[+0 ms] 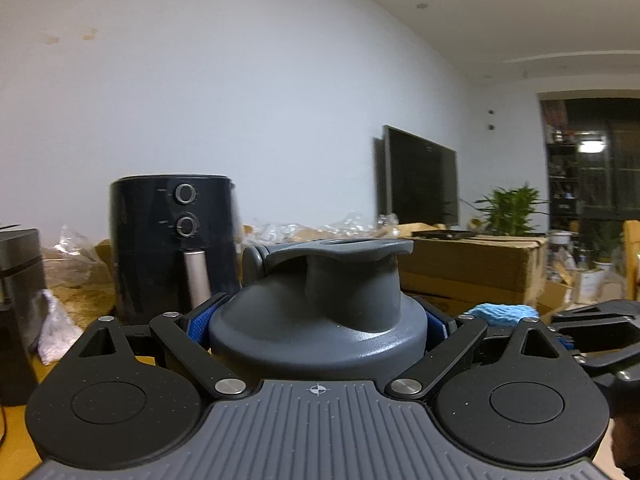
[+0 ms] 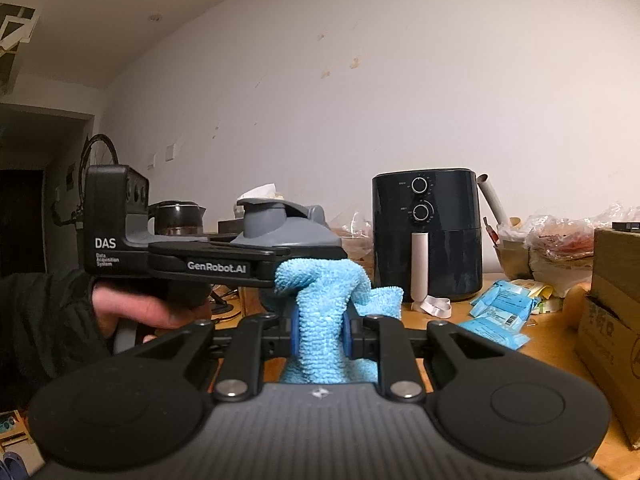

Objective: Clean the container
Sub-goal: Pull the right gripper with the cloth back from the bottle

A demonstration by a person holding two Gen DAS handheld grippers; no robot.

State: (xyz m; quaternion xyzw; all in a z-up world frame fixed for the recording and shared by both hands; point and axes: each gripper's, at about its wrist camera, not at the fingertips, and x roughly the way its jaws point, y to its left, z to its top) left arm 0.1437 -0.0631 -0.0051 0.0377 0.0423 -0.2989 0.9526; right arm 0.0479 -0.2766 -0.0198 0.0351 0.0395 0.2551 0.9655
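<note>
A grey container (image 1: 320, 312) with a flared spout lid sits upright between the blue pads of my left gripper (image 1: 318, 322), which is shut on its body just under the lid. In the right wrist view the same container (image 2: 280, 228) shows behind the left gripper (image 2: 224, 266), held by a hand in a dark sleeve. My right gripper (image 2: 320, 334) is shut on a light blue cloth (image 2: 320, 304), whose bunched top lies against the container's side below the lid. In the left wrist view the cloth (image 1: 500, 314) peeks out at the right, with the right gripper (image 1: 592, 332) beside it.
A black air fryer (image 2: 426, 236) stands at the back of the wooden table (image 2: 552, 332). Blue packets (image 2: 496, 312) lie to its right, next to a cardboard box (image 2: 612, 320). A kettle (image 2: 176, 216) stands behind the left gripper. A dark screen (image 1: 420, 180) leans against the wall.
</note>
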